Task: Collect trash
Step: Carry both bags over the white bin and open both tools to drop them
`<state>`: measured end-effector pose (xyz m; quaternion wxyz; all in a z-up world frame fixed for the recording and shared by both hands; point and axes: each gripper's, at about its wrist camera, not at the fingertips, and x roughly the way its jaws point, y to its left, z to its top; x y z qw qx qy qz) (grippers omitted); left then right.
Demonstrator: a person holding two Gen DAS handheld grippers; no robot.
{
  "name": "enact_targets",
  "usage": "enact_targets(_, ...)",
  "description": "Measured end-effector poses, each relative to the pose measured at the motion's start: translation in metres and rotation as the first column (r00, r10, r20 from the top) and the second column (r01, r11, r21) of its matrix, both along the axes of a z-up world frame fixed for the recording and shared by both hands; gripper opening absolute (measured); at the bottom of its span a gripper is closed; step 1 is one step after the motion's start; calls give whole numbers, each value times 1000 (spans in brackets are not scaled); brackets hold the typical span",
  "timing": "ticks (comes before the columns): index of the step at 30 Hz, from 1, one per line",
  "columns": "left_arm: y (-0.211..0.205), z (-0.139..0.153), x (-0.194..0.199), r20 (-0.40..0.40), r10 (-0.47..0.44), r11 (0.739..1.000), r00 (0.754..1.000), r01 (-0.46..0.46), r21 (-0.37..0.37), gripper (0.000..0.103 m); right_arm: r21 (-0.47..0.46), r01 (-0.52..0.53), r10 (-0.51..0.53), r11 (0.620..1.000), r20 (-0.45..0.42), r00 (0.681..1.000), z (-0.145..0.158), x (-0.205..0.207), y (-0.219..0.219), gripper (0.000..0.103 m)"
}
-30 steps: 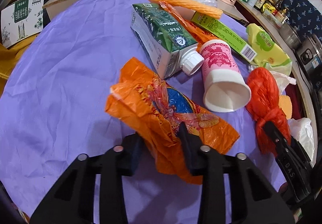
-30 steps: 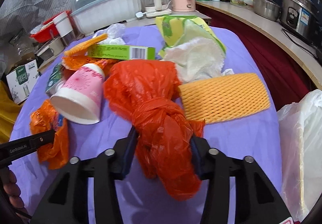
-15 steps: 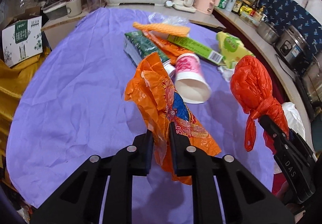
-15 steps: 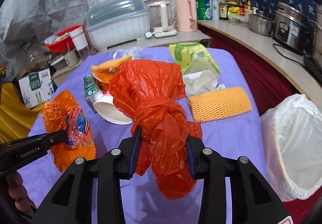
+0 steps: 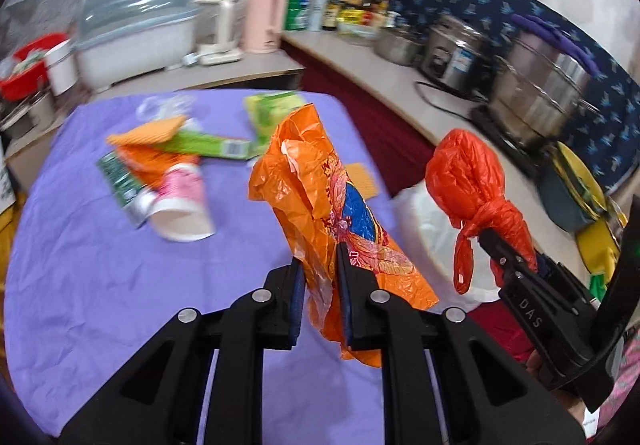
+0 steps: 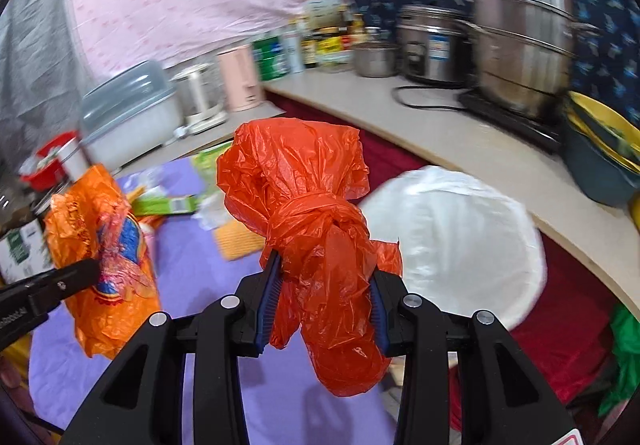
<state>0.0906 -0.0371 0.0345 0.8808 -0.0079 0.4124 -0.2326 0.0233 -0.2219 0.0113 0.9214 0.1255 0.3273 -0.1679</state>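
My left gripper is shut on an orange printed snack wrapper and holds it in the air above the purple table. My right gripper is shut on a knotted red plastic bag, also lifted; it shows in the left wrist view too. The wrapper shows at the left of the right wrist view. A bin lined with a white bag stands beside the table's right edge, just beyond the red bag.
On the table lie a pink paper cup, a green carton, a green box, a yellow-green packet and orange foam netting. A counter with pots and jars curves along the right.
Both grippers have lifted their loads off the table and swung to the right, toward the white-lined bin. The left jaws closed tight on the wrapper.
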Motion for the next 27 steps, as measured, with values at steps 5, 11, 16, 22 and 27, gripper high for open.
enact_targets(5,-69,3,-5,2,-138,990,990,138,-16,15,19,151,-150,988,-31,988,-5,-28,-61,37)
enact_targets(11,-148,-16,-1,-14,-276,961,961,276,1,15,10,255,-253,967,-95,963,-25,-43,-114,37)
enact_targets(16,-194,-48,23,-115,-336,941,935,338,-4,15,28,288,-282,957,-128,951,-42,-43,-137,38)
enact_targets(22,-217,-70,35,-139,-365,929,921,370,9,24,43,290,-280,956,-152,948,-57,-34,-144,39)
enact_targets(27,-210,-72,44,-117,-311,949,943,315,12,53,41,273,-265,961,-142,954,-59,-21,-141,43)
